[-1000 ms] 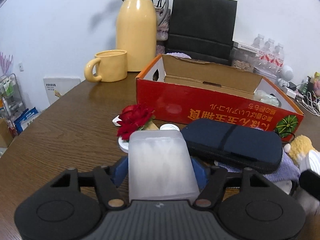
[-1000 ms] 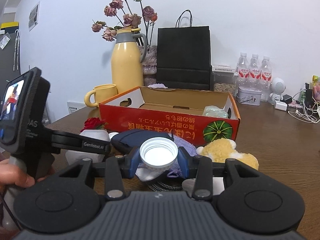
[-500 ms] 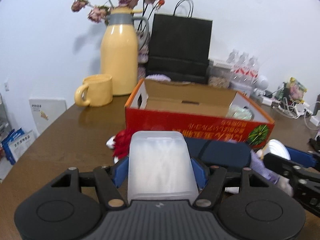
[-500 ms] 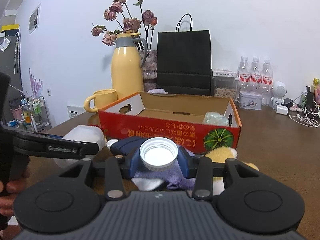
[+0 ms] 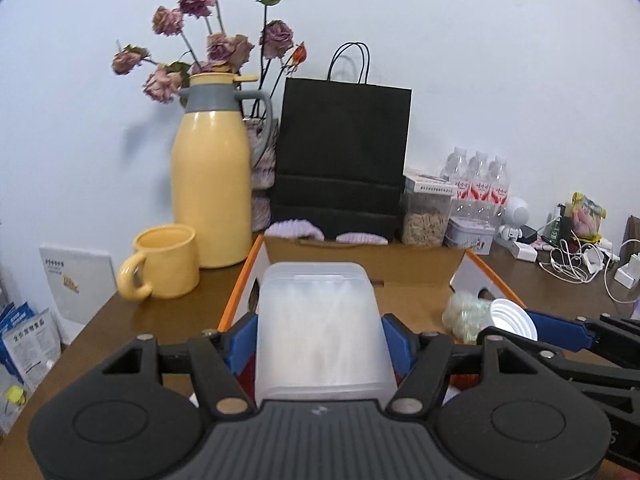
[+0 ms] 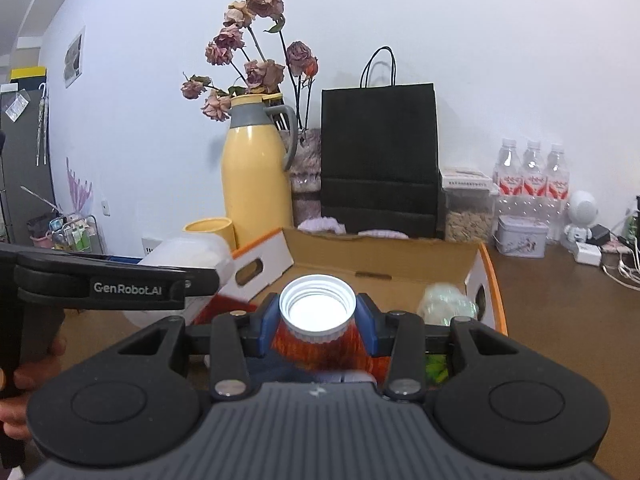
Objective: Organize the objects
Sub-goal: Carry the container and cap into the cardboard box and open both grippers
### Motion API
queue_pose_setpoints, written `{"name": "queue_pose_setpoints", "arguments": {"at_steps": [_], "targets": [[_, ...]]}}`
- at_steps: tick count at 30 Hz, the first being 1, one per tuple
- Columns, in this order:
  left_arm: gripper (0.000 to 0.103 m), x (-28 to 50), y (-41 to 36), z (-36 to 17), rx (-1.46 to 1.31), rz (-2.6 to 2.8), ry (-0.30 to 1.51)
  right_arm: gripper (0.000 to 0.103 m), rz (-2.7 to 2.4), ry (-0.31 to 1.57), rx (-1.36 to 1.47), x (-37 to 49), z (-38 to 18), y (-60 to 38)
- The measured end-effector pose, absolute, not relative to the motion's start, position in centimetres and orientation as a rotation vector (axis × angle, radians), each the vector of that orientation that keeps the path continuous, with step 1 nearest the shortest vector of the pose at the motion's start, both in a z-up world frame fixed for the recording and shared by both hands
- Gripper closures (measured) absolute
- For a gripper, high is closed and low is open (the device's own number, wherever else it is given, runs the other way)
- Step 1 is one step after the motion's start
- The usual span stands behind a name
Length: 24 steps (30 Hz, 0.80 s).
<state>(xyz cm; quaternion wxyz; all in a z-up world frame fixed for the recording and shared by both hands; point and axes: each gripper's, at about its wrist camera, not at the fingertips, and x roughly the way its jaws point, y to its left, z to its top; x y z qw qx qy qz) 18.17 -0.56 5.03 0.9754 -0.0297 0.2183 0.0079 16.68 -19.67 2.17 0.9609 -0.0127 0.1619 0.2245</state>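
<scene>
My left gripper [image 5: 318, 336] is shut on a frosted translucent plastic box [image 5: 320, 328], held above the near left end of the red cardboard box [image 5: 436, 270]. My right gripper [image 6: 318, 322] is shut on a white ribbed screw cap [image 6: 317, 307], lifted over the cardboard box's near wall [image 6: 260, 266]. From the left wrist view the cap [image 5: 510, 318] and the right gripper's blue fingers [image 5: 560, 330] show at the right, beside a crumpled clear wrapper [image 5: 460, 316] lying inside the box. In the right wrist view the plastic box [image 6: 188, 252] sits at the left behind the other gripper's arm.
A yellow jug [image 5: 212, 188] with dried flowers and a yellow mug [image 5: 164, 264] stand left of the box. A black paper bag [image 5: 342, 152], a jar of seeds [image 5: 426, 216], water bottles [image 5: 478, 184] and a tin line the wall. Chargers and cables [image 5: 576, 256] lie right.
Both grippers rose and went forward with their loads, from above the pouch and plush toy on the table to over the red box. The left one swung right.
</scene>
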Motion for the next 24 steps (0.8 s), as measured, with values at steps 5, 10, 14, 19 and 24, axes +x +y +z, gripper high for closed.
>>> {"name": "queue_pose_setpoints", "arguments": {"at_steps": [5,10,14,19,24], "targets": [[0.038,21.9,-0.8,5.6,-0.058,0.004,0.442,0.062,0.445,0.342,-0.033,20.5,3.3,-19.1],[0.038,25.3,-1.5,5.9,-0.042,0.005,0.439,0.062,0.429,0.378,-0.025,24.4,3.6,-19.1],[0.038,27.6,-2.0,5.7,-0.023,0.015,0.437,0.062,0.394,0.415,-0.027,27.4,3.3,-18.8],[0.038,29.9,-2.2,4.7,-0.013,0.022,0.452,0.062,0.362,0.469,-0.026,29.7,2.0,-18.7],[0.038,31.6,-1.5,3.5,-0.010,0.030,0.482,0.062,0.347,0.511,-0.022,30.7,0.9,-18.9]]}}
